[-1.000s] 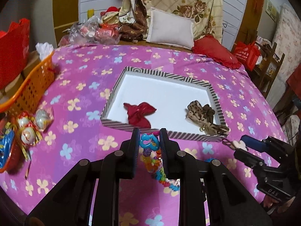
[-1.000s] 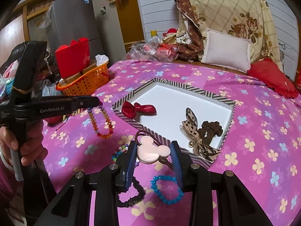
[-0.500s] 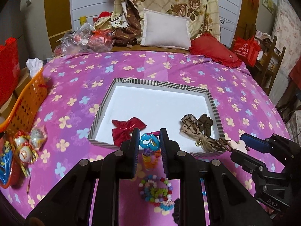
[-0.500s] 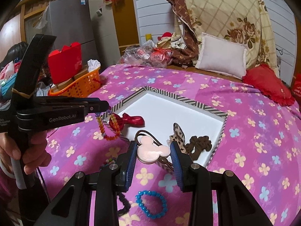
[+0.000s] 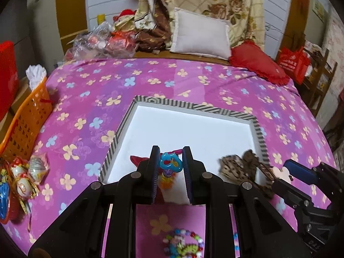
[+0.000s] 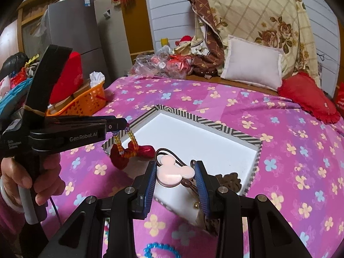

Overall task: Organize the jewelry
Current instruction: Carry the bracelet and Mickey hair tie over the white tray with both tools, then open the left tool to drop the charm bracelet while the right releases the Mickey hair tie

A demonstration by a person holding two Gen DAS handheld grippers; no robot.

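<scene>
Pink mouse-head hair tie [image 6: 175, 175] pinched in right tongs [image 6: 175, 173], bead bracelet [image 5: 169, 165] in left tongs [image 5: 169, 167]; both hovered over striped tray [image 5: 189, 105], prob. for drop-off.

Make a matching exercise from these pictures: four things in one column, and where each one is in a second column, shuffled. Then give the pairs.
Things:
1. beaded bracelet
2. mouse-shaped hair tie
3. red bow
4. orange basket

Places:
A. lying inside the striped box
B. at the left edge of the bed
C. held in the left gripper
D. held in the right gripper

Pairs: 1-C, 2-D, 3-A, 4-B
</scene>
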